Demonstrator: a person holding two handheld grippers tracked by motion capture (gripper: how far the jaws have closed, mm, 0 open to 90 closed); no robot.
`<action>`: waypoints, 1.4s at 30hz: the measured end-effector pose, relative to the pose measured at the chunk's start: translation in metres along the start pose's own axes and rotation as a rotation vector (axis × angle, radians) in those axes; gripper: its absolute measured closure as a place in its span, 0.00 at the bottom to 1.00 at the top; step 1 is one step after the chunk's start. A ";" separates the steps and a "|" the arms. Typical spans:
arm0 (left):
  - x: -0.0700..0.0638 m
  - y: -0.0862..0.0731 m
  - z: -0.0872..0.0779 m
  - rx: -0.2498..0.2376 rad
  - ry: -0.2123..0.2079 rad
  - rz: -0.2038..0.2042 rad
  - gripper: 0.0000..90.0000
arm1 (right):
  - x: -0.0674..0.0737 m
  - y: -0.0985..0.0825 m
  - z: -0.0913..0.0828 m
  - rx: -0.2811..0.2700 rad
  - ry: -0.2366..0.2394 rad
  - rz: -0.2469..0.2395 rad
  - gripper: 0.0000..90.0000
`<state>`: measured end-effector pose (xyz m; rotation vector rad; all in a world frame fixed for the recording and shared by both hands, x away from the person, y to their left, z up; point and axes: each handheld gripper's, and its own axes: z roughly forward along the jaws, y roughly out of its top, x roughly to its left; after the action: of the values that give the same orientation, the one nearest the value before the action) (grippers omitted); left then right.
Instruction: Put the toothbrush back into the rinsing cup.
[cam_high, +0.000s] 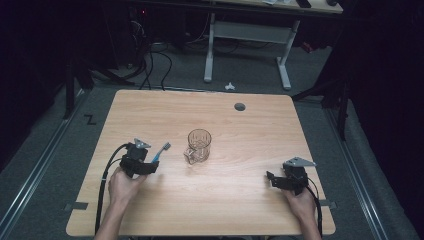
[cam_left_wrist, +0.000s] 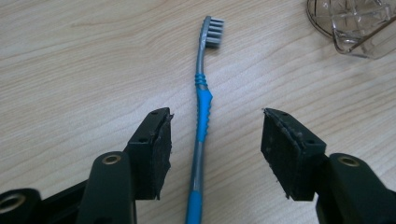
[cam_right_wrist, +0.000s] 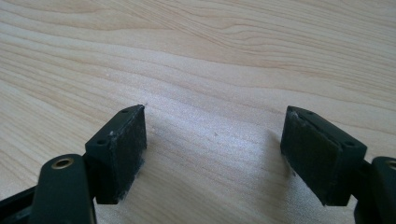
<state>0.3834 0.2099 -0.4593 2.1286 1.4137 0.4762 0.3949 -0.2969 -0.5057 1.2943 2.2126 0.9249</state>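
Both tongs stood with their jaws apart. On the left gripper (cam_left_wrist: 215, 140), seen in its own view, the two black pads flanked a toothbrush (cam_left_wrist: 201, 116) that lay flat on the table (cam_left_wrist: 70, 60), its blue and grey handle running up the middle of the frame and its grey bristle head near the top centre. Neither pad touched the handle; the brush sat nearer the pad at lower left than the one at lower right. The right gripper (cam_right_wrist: 215, 149) gaped just as wide over bare wood at the lower right of the high view, with nothing between its pads.

Judging by this, the step in hand was picking up the toothbrush. To do it well, the left tongs would need to shift a little so the handle sat centred between the pads, then come low enough that the pads met the ribbed blue grip rather than the thin grey neck, and close squarely across it so the brush did not roll or skid away.

From the high view, the left gripper (cam_high: 141, 160) sat at the lower left of the tabletop with the brush head poking out towards a clear glass mug (cam_high: 198, 146) near the centre, and the right gripper (cam_high: 290, 176) lay well apart from both. That view was too small to show the gap at the pads. Up close in the left gripper view, the off-centre handle was plain and a corner of the mug (cam_left_wrist: 355, 25) showed at upper right.
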 end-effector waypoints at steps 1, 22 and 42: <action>0.000 0.002 0.001 0.004 -0.003 0.001 0.49 | 0.000 0.000 0.000 0.000 0.000 0.000 0.25; 0.002 0.036 0.027 0.122 0.003 0.021 0.58 | 0.000 0.000 0.000 0.000 0.000 0.000 0.25; 0.004 0.040 0.046 0.206 0.020 0.019 0.71 | 0.000 0.000 0.000 0.000 0.000 0.000 0.25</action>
<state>0.4396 0.1905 -0.4716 2.3064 1.5114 0.3736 0.3949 -0.2968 -0.5057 1.2941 2.2124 0.9252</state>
